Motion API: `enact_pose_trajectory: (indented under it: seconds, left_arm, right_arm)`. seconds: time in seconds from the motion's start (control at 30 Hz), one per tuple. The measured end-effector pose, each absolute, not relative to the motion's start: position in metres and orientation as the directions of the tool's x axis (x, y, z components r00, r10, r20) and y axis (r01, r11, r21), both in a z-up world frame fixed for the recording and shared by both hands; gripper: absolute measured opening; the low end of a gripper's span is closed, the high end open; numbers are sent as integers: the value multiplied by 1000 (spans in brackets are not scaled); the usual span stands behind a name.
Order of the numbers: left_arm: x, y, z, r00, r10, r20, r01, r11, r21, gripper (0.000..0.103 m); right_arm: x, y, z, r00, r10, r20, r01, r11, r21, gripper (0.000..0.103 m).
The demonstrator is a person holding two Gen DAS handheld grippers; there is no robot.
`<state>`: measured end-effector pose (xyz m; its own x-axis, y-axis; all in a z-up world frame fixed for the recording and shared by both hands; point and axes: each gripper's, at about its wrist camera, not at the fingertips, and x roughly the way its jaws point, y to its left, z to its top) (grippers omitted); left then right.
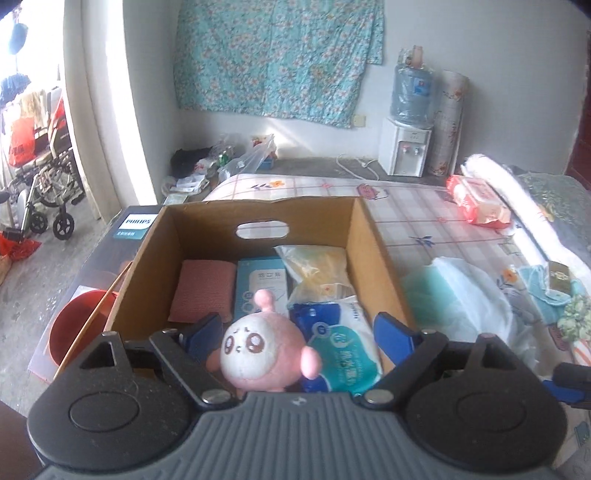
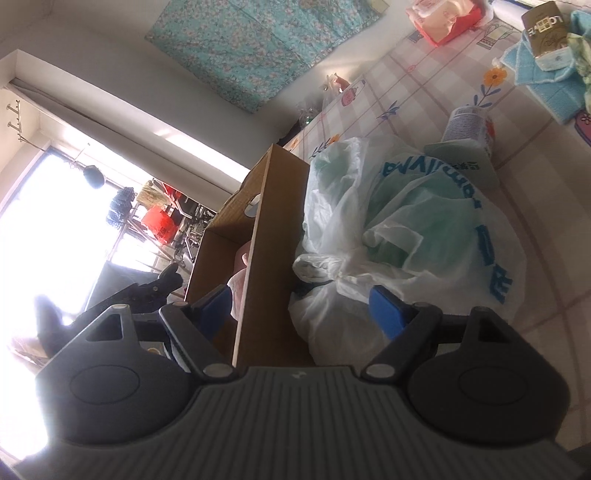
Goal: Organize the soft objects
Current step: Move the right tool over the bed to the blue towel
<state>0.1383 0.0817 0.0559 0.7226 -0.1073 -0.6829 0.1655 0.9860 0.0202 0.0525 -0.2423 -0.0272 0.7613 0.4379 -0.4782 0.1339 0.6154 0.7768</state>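
Left wrist view looks down into the cardboard box point(image 1: 258, 221), where the pink plush toy point(image 1: 258, 354) lies at the near end between the spread blue fingers of the left gripper point(image 1: 301, 328); the jaws stand wide and the pads do not press on the toy, so nothing is held. The right gripper point(image 2: 301, 308) is likewise spread and empty, its jaws straddling the box's side wall point(image 2: 255, 258), one finger over the box and the other against the knotted white plastic bag point(image 2: 406, 229) that sits on the patterned bedsheet point(image 2: 535, 350) just beside the box. The likeliest trouble, judging from this, is that finger catching the cardboard edge as the gripper closes on the bag, tipping or dragging the box; the thin plastic could also slip or tear if only a loose fold is pinched. The toy rests partly on the blue-and-white wipes pack point(image 1: 340, 343) and could roll or get snagged on the left fingers. Counted inside the box: one plush toy, one wipes pack, one folded pink cloth point(image 1: 207, 291), one flat teal packet point(image 1: 262, 284) and one clear bag of yellowish contents point(image 1: 317, 269). Outside on the bed: one white bag, one red tissue pack point(image 1: 476, 199), one teal cloth point(image 2: 554, 85) with one small gold box point(image 2: 546, 26) on it.
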Motion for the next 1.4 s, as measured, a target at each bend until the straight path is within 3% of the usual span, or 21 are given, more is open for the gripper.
enact_pose_trajectory:
  seconds: [0.27,0.63,0.87,1.0,1.1,1.4]
  left_arm:
    - [106,3,58,714,-273,-645,337,941,-25,91]
    - [173,-151,62,504,-447,-739,615,787,-57,91]
    - [231,-251,24,309,-464,-830,679,719,-150,90]
    - [258,-299,-2,217,-485,-847,681,697,-225,80]
    - [273,-328,-19,186,-483,-856,681,691,-242,75]
    - [297,-369,-62,107,-426,-898,669,699,-252,75]
  right_arm:
    - [8,-279,-33,791,338,-510,199,645,738,82]
    - [-7,-343,-11,853,-33,-521,370,742,558,79]
    - [19,-370,-15,821,-149,-551,449,764,463,66]
    - [33,-384,-15,799,-193,-570,482,771,415,62]
    - [40,-395,-18,783,-206,-587,506,760,407,61]
    - [50,-410,-23,749,-228,-622,544,748,380,61]
